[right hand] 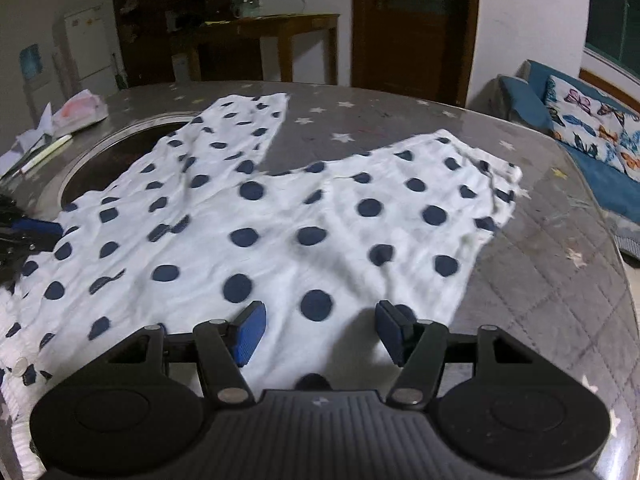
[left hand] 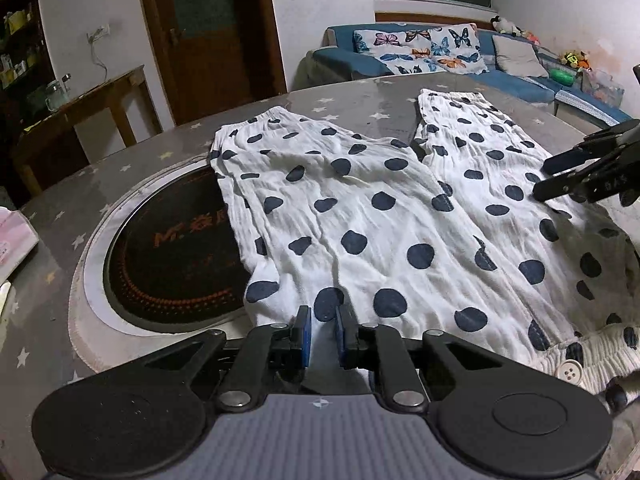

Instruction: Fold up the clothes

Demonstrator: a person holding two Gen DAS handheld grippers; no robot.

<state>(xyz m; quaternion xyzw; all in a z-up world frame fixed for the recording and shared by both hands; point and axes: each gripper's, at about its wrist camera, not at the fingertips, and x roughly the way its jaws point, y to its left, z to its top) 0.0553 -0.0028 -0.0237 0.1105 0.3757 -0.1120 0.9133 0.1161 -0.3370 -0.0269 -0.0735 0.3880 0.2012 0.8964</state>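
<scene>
White trousers with dark blue dots (left hand: 360,216) lie spread on the round grey star-patterned table (left hand: 352,100), both legs pointing away from me. The elastic waistband with a white button (left hand: 571,372) is at the near right. My left gripper (left hand: 323,320) is shut on the near edge of the left leg, with white cloth pinched between the blue pads. In the right wrist view, my right gripper (right hand: 320,316) stands open just above the trousers (right hand: 280,216), nothing between its fingers. It also shows in the left wrist view as the right gripper (left hand: 560,178) over the right leg.
A dark round cooktop inset (left hand: 172,256) lies in the table, partly under the left leg. A pink tissue pack (right hand: 80,114) and pens (right hand: 44,154) sit at the table's left. A blue sofa (left hand: 500,68) and a wooden side table (right hand: 280,28) stand beyond.
</scene>
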